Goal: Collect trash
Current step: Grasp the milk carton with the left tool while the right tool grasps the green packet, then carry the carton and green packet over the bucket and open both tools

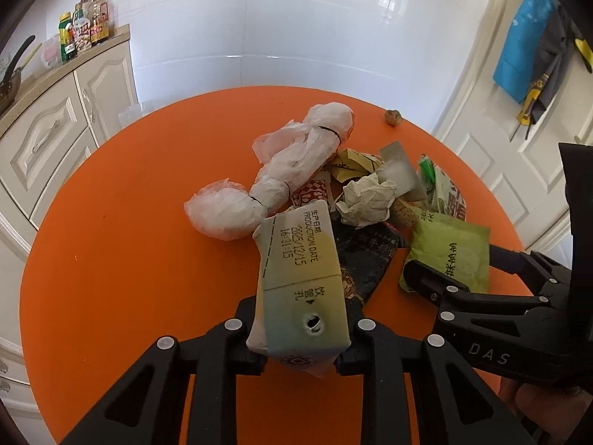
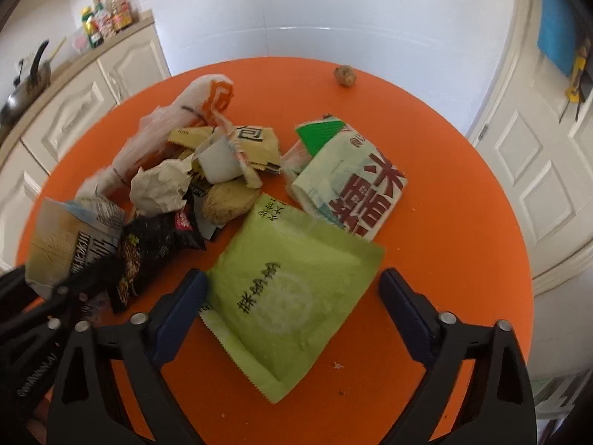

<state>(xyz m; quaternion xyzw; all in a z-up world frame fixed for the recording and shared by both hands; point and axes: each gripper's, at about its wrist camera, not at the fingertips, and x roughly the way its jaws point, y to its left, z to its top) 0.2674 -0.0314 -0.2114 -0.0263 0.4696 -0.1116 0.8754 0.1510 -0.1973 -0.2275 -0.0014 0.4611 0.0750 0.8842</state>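
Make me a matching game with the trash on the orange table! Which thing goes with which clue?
Things:
1. drink carton
2. green packet
3. paper ball
4. brown lump

Clues:
A. alone at the table's far edge
B. crumpled in the pile
C. squeezed by the left gripper
D. flat between the right gripper's open fingers

Pairs: 1-C, 2-D, 3-B, 4-A

The table [image 2: 463, 259] is plain orange. At its centre lies a lime-green sachet [image 2: 292, 296] with dark lettering; toward one o'clock from it, a white packet [image 2: 352, 193] with big red characters and a green corner. The carton [image 1: 300, 289] fades cream to pale teal, printed black.
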